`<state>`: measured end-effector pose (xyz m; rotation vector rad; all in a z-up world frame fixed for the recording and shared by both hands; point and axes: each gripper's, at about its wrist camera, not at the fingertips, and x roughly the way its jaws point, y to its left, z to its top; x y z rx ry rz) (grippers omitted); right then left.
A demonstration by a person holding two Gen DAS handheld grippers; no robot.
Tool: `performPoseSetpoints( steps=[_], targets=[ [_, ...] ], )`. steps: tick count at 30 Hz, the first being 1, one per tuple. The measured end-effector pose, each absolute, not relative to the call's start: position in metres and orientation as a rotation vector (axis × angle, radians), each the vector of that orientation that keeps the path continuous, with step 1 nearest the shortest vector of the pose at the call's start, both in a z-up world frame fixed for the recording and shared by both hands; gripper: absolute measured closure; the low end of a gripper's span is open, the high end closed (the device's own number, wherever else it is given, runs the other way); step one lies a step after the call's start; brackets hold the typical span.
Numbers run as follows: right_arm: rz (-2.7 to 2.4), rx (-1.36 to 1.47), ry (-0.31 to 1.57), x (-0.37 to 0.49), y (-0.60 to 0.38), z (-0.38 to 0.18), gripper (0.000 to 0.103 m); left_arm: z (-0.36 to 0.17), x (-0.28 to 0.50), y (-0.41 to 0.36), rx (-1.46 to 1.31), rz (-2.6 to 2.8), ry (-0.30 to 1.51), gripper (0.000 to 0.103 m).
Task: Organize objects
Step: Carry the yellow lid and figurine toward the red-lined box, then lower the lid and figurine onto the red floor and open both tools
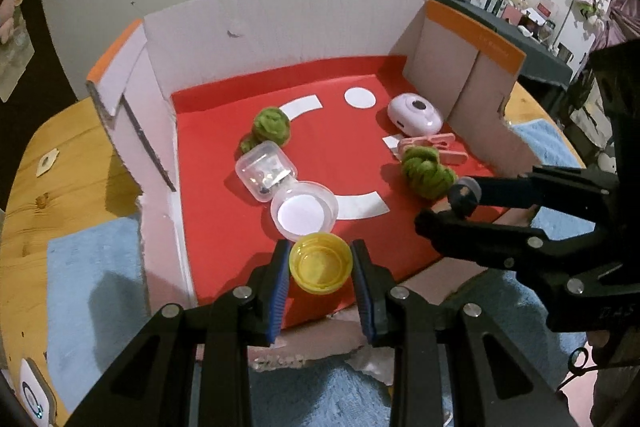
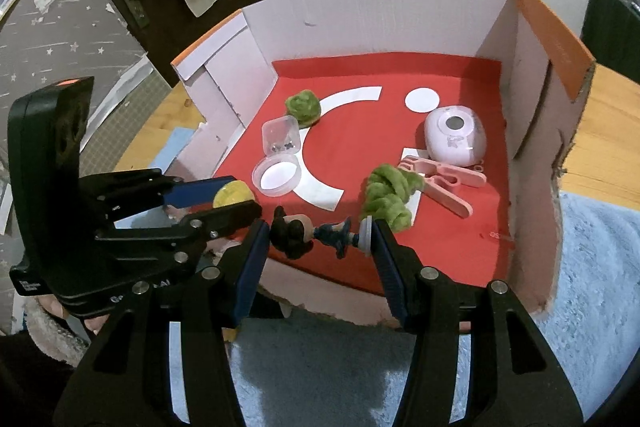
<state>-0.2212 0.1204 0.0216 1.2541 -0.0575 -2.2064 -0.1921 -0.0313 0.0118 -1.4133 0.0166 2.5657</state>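
A yellow cap (image 1: 320, 269) is pinched by the left hand-held gripper (image 1: 321, 273), a figurine (image 2: 316, 233) by the right hand-held gripper (image 2: 318, 239) (end to end); it could pivot loose.

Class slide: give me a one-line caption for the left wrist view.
Left tongs clamp a yellow cap above the red-floored cardboard box.

Inside the box (image 1: 160, 131), the lidded case (image 1: 266, 171) lies left, touching the round dish (image 1: 304, 213) before it. The oval device (image 1: 414, 111) lies right, behind the clip (image 1: 432, 147).
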Motion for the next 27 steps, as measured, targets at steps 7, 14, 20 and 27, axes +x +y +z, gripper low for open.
performPoseSetpoints(
  steps=[7, 14, 20, 27],
  targets=[
    [-2.214, 1.280, -0.045, -0.232, 0.120, 0.014, 0.052, 0.004, -0.202, -0.030, -1.438, 2.541, 0.006, 0.072],
    [-2.302, 1.265, 0.044, -0.238, 0.120, 0.006, 0.052, 0.001, -0.209, -0.027, -1.426, 2.577, 0.027, 0.072],
    [-2.351, 1.248, 0.084, -0.241, 0.120, 0.001, 0.052, -0.001, -0.217, -0.025, -1.412, 2.599, 0.011, 0.072],
    [-2.405, 1.234, 0.104, -0.248, 0.123, -0.001, 0.052, -0.003, -0.225, -0.026, -1.400, 2.629, -0.015, 0.072]
  ],
)
